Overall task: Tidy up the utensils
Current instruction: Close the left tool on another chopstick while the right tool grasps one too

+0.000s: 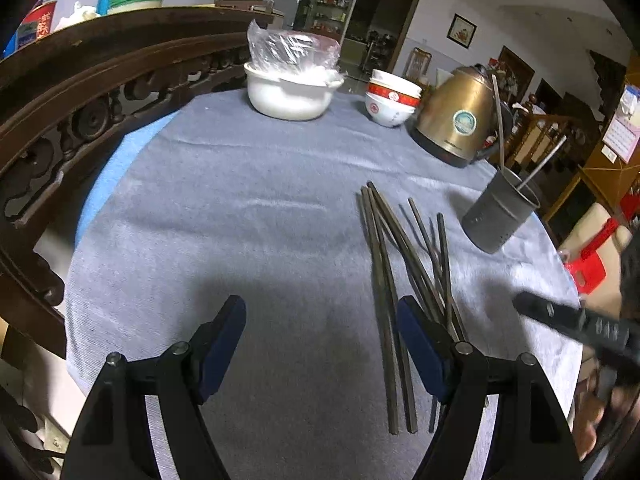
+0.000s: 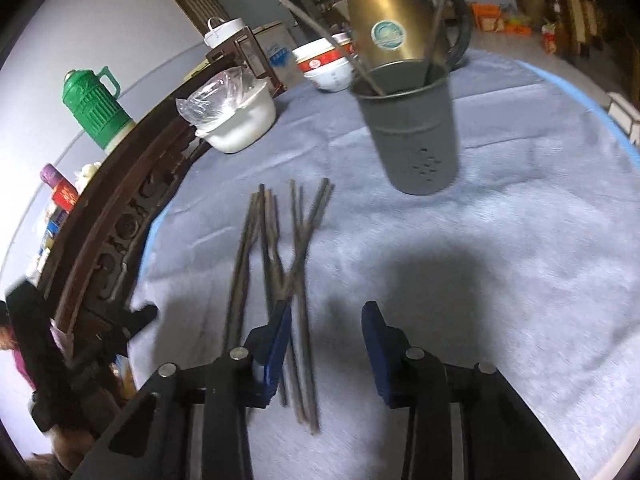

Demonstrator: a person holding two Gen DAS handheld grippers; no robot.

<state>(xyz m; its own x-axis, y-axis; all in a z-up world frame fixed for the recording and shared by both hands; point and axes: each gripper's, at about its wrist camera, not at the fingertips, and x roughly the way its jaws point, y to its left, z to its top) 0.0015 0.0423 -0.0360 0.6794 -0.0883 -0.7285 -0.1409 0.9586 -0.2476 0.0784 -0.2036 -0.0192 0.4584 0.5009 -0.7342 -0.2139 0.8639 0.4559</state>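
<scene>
Chopsticks (image 2: 276,280) blurred; near ends hidden behind right gripper (image 2: 326,320) fingers.

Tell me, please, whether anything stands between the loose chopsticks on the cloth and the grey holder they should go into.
Nothing visible does: only bare cloth lies between the chopsticks and the grey holder.
</scene>
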